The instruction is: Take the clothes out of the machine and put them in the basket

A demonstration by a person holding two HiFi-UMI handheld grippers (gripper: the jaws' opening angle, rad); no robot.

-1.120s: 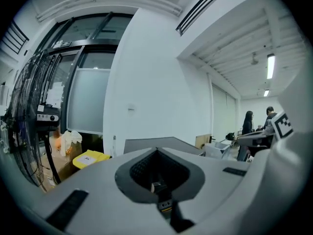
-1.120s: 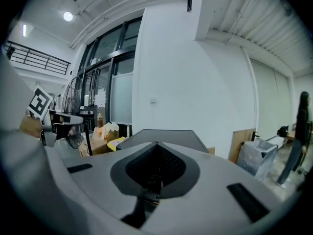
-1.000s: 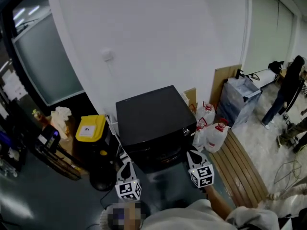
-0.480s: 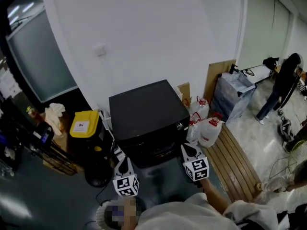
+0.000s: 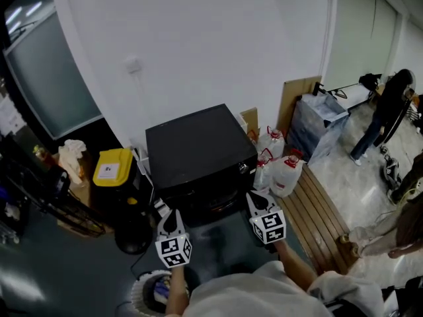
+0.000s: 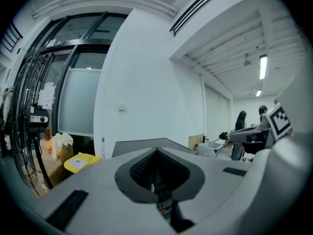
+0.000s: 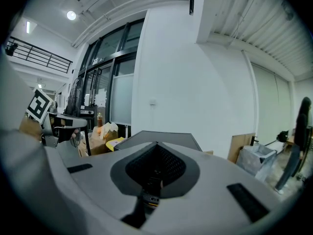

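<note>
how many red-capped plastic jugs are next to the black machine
3 jugs, all right of the black machine: one at the back, one against the machine, one furthest right. Others may be hidden.

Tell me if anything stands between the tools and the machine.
Nothing visible does. The left tool and the right tool, both shut and empty, point at the front of the black machine just ahead. From here I cannot tell whether the machine is open.
</note>
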